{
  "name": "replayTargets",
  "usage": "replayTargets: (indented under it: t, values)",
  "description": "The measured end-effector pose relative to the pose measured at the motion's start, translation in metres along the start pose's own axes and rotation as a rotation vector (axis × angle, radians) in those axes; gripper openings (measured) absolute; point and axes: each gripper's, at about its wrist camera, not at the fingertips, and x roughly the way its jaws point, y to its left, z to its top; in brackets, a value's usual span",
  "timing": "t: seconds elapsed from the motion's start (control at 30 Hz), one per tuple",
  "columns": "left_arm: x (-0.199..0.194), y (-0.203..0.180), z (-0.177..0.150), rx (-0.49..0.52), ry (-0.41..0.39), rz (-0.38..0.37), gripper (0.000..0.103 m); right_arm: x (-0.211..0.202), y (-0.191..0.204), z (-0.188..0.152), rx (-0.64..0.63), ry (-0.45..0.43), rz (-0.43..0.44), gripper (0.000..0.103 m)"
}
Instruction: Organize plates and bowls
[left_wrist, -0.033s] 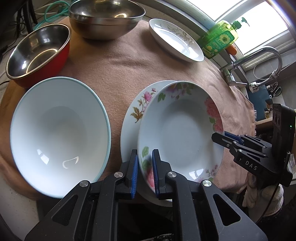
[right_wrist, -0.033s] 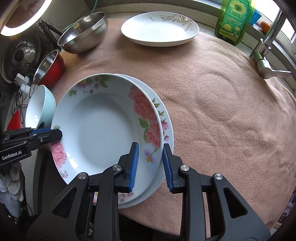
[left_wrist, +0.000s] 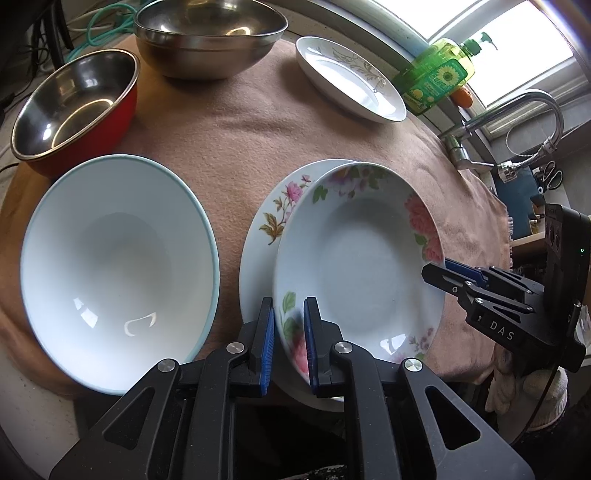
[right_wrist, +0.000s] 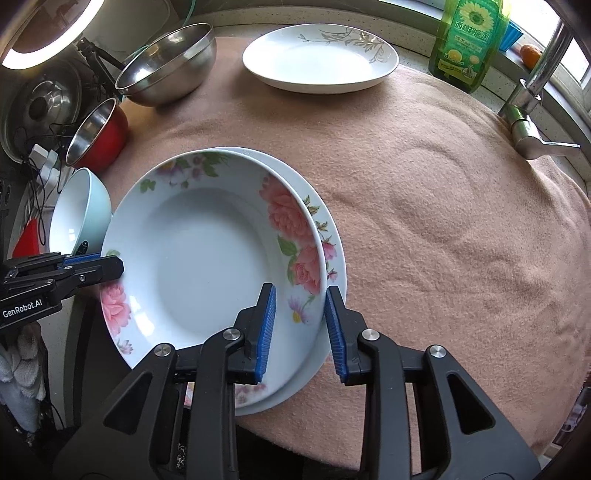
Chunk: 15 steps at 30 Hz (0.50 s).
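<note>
The rose dish (right_wrist: 207, 266) sits on the plate (right_wrist: 334, 254) — left gripper (left_wrist: 288, 343) pinching its rim, right gripper (right_wrist: 299, 328) just loosened — bowls (left_wrist: 114, 269) beside it unstacked.

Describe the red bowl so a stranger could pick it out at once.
Start at the pinkish-brown cloth covering the counter and go to its far left corner. There, between the big steel bowl and the white bowl, sits the red bowl: the only one red outside, steel inside.

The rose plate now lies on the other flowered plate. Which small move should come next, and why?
Probably open the left gripper and draw it back. The rose plate already rests on the lower flowered plate, and the right gripper jaws stand apart from the rim, while the left jaws pinch the near rim.
</note>
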Motion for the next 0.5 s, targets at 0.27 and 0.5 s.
replayTargets:
  t: [0.27,0.5]
  values:
    - [-0.0010,-0.0008,0.0000,0.004,0.001,0.004,0.012,-0.0006,-0.0020,-0.0001,0.007,-0.002,0.008,0.035]
    - [-0.0012,-0.0013,-0.0007,0.005,0.001,0.021,0.012,-0.0043,-0.0015,-0.0023,0.002,-0.016,0.005,0.035]
